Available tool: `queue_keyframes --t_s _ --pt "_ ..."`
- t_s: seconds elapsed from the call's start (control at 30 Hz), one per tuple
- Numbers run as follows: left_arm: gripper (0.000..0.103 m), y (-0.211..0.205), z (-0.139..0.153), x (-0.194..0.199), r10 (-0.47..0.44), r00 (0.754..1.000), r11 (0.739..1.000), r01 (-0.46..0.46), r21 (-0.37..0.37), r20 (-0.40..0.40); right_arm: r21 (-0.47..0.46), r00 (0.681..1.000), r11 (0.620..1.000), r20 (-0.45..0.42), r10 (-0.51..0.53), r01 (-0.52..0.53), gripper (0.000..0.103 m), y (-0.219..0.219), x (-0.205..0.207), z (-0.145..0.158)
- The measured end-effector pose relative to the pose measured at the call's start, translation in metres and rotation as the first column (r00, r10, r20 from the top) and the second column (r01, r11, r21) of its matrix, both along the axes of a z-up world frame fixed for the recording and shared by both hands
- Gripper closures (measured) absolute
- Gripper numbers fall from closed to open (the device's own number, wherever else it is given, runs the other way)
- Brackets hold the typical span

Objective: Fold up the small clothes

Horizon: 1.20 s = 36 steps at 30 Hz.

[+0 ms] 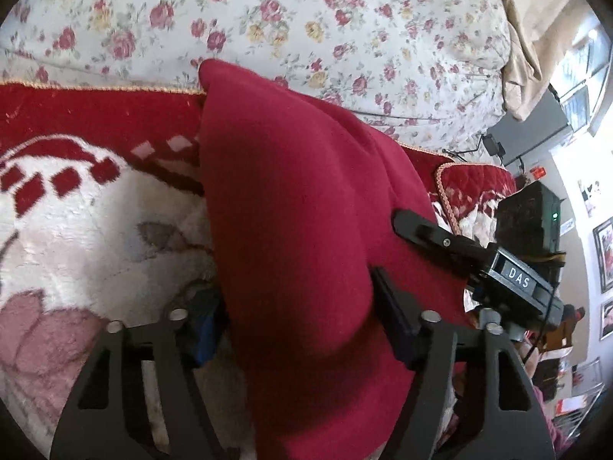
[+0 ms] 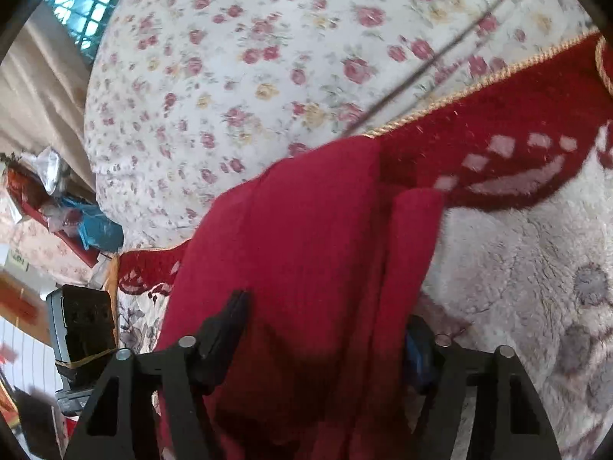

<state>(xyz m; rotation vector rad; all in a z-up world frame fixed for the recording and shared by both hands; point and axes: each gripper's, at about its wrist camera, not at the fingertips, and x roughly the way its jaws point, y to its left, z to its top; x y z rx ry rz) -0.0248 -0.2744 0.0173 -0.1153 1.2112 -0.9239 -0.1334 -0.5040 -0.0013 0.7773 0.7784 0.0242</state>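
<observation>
In the left wrist view the red garment (image 1: 299, 230) fills the centre of the frame, running from a rounded tip at upper centre down to the bottom edge; its long axis goes near top to bottom, leaning slightly towards lower right, with the tip pointing away from the camera; the left gripper (image 1: 295, 314) has its fingers (image 1: 390, 314) set fairly wide, with cloth bunched between them, so it appears to hold the garment, though the left finger is mostly hidden behind the fabric; the right gripper (image 1: 440, 237) reaches in from the right of the frame with its tip against the garment's right edge; beneath lies a red and white plush blanket (image 1: 76, 207) on the bed, and a floral quilt (image 1: 306, 19) covers the top of the frame.

In the right wrist view the same garment hangs from upper centre to the bottom edge, with a narrow folded strip along its right side; the right gripper's fingers (image 2: 226, 329) stand well apart with thick cloth between them, and whether they pinch it firmly I cannot tell; the blanket shows at the right and the quilt above.

My judgement: a fold is in progress, with the garment lifted off the blanket by both grippers; the next move calls for laying it flat, carrying one end over the other and keeping the edges aligned before letting go.
</observation>
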Motion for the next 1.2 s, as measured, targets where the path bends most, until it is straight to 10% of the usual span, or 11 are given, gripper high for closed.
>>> queue_keyframes --t_s 0.3,0.47,0.6,0.97,1.2 --pt "0.041 0.068 0.055 -0.058 -0.009 0.998 1.000 0.007 0.018 0.063 0.039 0.991 0.991 0.036 0.130 -0.132 0.048 0.055 -0.027 0.046" --pt "0.041 0.106 0.036 -0.093 0.032 0.998 0.994 -0.038 0.107 0.059 0.005 0.978 0.978 -0.010 0.206 -0.206 0.048 0.103 -0.049 0.046" --pt "0.035 0.114 0.017 -0.112 0.062 0.991 0.983 -0.081 0.166 0.116 -0.128 0.960 0.964 -0.191 0.205 -0.231 0.042 0.131 -0.060 0.023" --pt "0.034 0.112 0.037 -0.136 0.091 0.945 0.955 -0.172 0.241 0.315 -0.386 0.979 0.903 0.001 0.206 -0.190 0.042 0.171 -0.130 0.103" --pt "0.034 0.121 0.051 -0.139 0.143 0.906 0.934 -0.257 0.248 0.398 -0.463 0.955 0.842 -0.039 0.294 -0.278 0.046 0.204 -0.127 0.084"
